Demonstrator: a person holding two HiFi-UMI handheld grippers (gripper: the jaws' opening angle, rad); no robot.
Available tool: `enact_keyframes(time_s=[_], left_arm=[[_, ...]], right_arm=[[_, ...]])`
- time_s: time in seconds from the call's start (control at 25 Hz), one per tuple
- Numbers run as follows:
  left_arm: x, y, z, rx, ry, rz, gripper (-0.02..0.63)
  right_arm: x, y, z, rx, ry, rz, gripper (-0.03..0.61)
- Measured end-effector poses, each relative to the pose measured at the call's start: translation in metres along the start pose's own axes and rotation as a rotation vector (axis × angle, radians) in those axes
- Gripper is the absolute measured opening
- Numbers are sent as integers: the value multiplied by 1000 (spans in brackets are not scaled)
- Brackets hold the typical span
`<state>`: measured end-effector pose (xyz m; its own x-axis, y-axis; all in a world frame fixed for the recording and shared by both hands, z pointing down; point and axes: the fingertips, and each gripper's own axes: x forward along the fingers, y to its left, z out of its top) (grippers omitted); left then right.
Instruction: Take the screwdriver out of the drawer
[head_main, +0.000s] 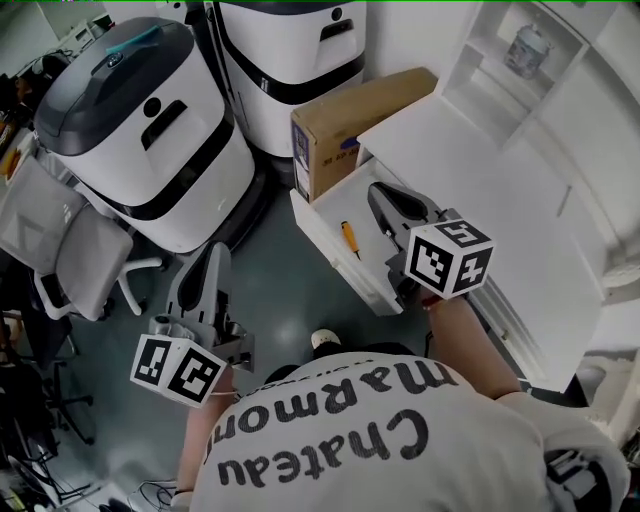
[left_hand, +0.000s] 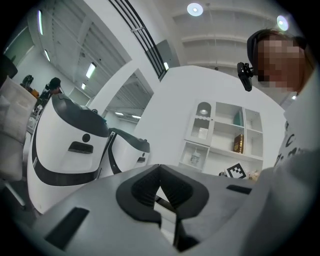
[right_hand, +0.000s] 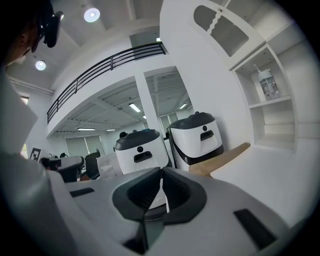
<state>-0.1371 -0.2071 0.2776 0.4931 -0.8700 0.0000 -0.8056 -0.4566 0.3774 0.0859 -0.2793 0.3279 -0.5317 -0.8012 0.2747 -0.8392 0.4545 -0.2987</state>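
Right gripper (head_main: 384, 203) and left gripper (head_main: 214, 258): jaws clenched, empty | screwdriver (head_main: 349, 238) flat in open drawer (head_main: 330, 246), frame centre | risk: unopened jaws just shove it

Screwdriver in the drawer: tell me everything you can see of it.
The screwdriver is small, with an orange-yellow handle and a thin dark shaft. It lies flat on the bottom of the open white drawer, handle toward the cardboard box, tip toward the person. Nothing touches it but the drawer; the right gripper, shut, hovers beside it.
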Motion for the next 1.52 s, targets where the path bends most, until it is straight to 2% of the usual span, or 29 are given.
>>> enact_keyframes(time_s=[0.32,0.48,0.8,1.04,1.28,1.52], left_arm=[[2,31,3,-2,-5,97,23],[-4,50,-1,-26,9,162,23],[-17,80,-17,-69,54,241,23],[-24,103,-25,-69,81,306,23],[-35,121,-37,-89,151,375,23],[-42,135,-45,-108,206,409,23]], right_arm=[[51,-32,-11,109,37,25,34],[72,-52,-39,68,127,-16,34],[103,-81,-106,187,281,-41,34],[123,-106,-150,160,379,-51,34],[132,-120,-199,83,552,-75,35],[137,-134,-248,112,678,-121,42]])
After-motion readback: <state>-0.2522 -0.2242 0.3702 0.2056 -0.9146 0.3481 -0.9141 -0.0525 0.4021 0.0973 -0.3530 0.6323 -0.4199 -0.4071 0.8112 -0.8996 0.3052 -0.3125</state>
